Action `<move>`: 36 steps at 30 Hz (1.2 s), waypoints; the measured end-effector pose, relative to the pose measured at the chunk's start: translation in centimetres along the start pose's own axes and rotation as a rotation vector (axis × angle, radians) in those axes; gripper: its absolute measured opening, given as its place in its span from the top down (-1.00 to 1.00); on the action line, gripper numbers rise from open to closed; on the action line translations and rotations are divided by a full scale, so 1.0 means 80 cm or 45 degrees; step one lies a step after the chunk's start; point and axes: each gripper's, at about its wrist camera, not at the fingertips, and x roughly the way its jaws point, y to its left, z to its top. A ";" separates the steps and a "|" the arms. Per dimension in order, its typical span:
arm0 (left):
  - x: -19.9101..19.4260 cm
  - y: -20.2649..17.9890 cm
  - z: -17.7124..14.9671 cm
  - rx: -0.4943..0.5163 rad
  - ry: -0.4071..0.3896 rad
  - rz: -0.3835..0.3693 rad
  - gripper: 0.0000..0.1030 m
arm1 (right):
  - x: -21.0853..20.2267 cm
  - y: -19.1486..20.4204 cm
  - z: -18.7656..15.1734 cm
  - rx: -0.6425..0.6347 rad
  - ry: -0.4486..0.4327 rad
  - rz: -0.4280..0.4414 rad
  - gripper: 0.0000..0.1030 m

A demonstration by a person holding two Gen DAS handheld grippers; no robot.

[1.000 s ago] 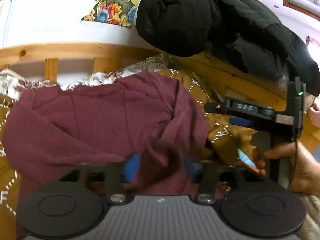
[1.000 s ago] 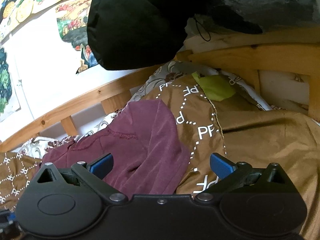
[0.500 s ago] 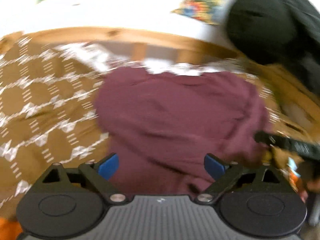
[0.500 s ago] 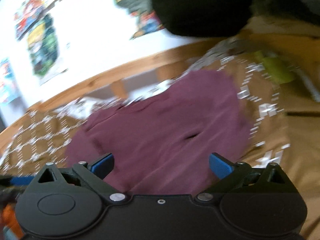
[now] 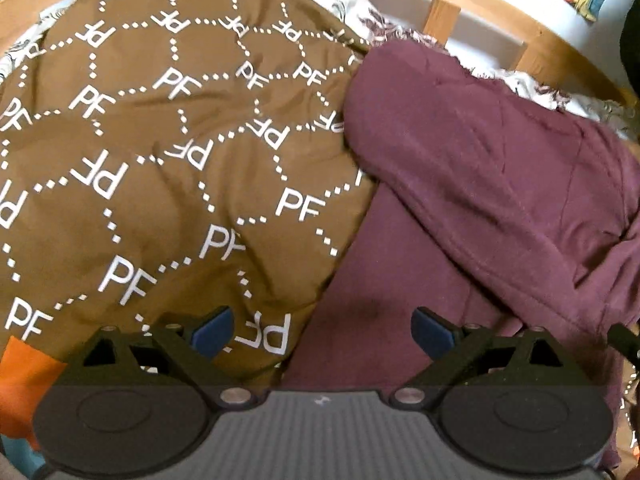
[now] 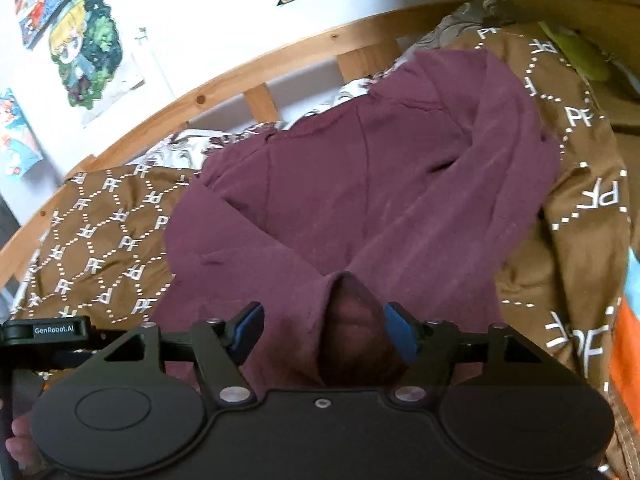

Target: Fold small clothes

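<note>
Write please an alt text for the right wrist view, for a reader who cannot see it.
The open right gripper straddles a sleeve cuff of a maroon top spread on a brown bedcover printed with white letters. Behind are a wooden bed rail and cartoon posters on a white wall.

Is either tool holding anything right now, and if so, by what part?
Neither holds anything. The left tool is open above the maroon garment. The right tool is open around a sleeve cuff, its pads not pinching it.
</note>
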 end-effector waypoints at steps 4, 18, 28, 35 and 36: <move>0.000 -0.002 -0.002 0.030 0.008 0.017 -0.89 | 0.014 -0.002 -0.001 -0.034 0.053 -0.017 0.88; -0.010 0.022 -0.003 -0.055 0.046 0.032 -0.89 | -0.002 0.038 -0.036 -0.193 0.393 0.008 0.88; 0.013 0.016 -0.004 -0.025 0.118 0.087 -0.92 | -0.052 -0.065 0.047 0.077 -0.054 -0.126 -0.29; 0.020 0.005 -0.005 0.034 0.129 0.127 -0.96 | -0.028 -0.151 0.081 0.192 -0.362 -0.308 0.38; 0.021 0.004 -0.005 0.040 0.130 0.133 -0.96 | -0.023 -0.159 0.085 0.221 -0.378 -0.306 0.41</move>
